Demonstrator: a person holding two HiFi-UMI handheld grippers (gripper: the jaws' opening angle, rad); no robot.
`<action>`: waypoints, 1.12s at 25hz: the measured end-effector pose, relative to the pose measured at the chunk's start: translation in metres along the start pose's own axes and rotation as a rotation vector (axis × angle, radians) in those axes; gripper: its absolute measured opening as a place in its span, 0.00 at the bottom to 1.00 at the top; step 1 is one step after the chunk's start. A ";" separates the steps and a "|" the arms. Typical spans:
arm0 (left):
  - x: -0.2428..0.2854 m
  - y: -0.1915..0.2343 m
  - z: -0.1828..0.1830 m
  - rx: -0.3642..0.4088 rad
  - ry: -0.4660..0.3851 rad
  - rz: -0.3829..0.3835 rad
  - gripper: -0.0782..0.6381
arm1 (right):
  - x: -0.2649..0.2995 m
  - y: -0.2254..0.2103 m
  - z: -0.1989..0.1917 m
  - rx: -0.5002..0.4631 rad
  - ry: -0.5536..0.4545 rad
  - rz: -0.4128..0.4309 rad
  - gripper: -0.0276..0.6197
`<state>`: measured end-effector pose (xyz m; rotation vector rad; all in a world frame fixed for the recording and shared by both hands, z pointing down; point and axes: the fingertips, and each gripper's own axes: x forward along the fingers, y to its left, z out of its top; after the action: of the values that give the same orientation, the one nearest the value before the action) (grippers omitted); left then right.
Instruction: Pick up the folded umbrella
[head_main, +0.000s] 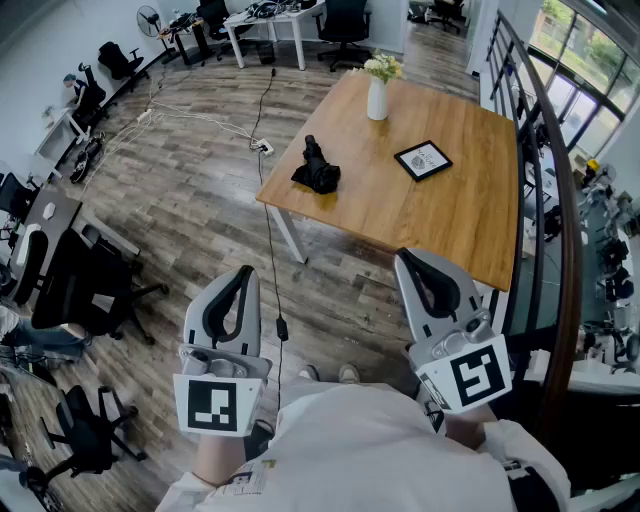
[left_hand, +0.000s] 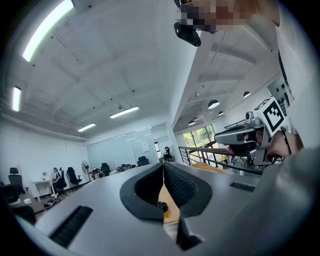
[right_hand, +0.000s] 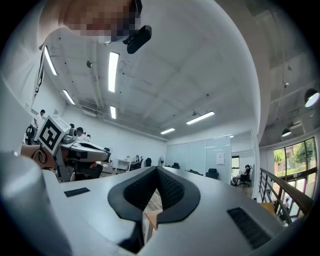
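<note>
The folded umbrella (head_main: 316, 167) is black and lies near the left edge of the wooden table (head_main: 455, 215), far ahead of both grippers. My left gripper (head_main: 245, 271) is held low over the floor, close to my body, its jaws shut with nothing in them. My right gripper (head_main: 405, 257) sits beside it, just short of the table's near edge, also shut and empty. In the left gripper view the tips (left_hand: 163, 165) meet, and the umbrella (left_hand: 161, 205) shows as a small dark shape in the gap below them. In the right gripper view the jaws (right_hand: 157, 169) are closed too.
A white vase with flowers (head_main: 377, 92) and a black-framed picture (head_main: 423, 160) stand on the table. A cable (head_main: 266, 215) runs across the wood floor past the table leg. Office chairs (head_main: 85, 285) crowd the left; a railing (head_main: 560, 200) runs along the right.
</note>
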<state>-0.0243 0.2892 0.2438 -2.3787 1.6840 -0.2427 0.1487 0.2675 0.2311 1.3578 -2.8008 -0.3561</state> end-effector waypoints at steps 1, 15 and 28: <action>0.002 -0.001 -0.001 -0.002 0.001 -0.002 0.14 | 0.000 -0.003 0.000 0.015 -0.007 -0.001 0.09; 0.008 -0.013 -0.006 -0.015 0.023 -0.020 0.14 | -0.006 -0.016 0.000 0.164 -0.079 0.010 0.56; 0.019 -0.021 -0.011 -0.016 0.038 -0.048 0.14 | -0.005 -0.017 -0.013 0.142 -0.044 0.024 0.57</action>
<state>-0.0019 0.2775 0.2600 -2.4431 1.6524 -0.2855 0.1662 0.2582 0.2402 1.3555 -2.9263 -0.1921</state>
